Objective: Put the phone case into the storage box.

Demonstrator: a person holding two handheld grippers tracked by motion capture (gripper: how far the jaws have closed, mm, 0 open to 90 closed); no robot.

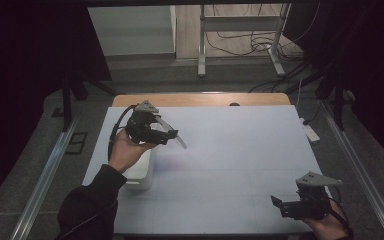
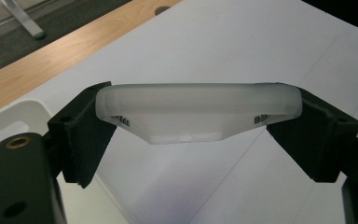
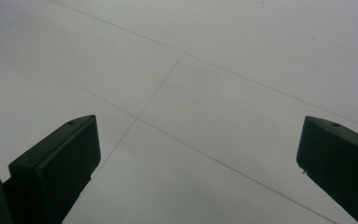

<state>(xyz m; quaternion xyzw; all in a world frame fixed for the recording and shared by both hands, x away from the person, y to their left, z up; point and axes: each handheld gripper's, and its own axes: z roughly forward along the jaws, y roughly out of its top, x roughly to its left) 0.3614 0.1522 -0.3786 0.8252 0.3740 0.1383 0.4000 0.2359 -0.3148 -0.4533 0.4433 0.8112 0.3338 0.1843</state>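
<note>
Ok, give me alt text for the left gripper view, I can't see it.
The left gripper clamps a translucent frosted-white soft plastic phone case by its two ends between its black jaws, held in the air. Below lie the white table cover, the wooden table edge and a corner of a white box.

From my end, the high view sits above the near edge looking forward and down over the whole white table point(image 1: 240, 150). Both gripper views ride close over that same tabletop, the left one catching its wooden far edge point(image 2: 74, 51).
</note>
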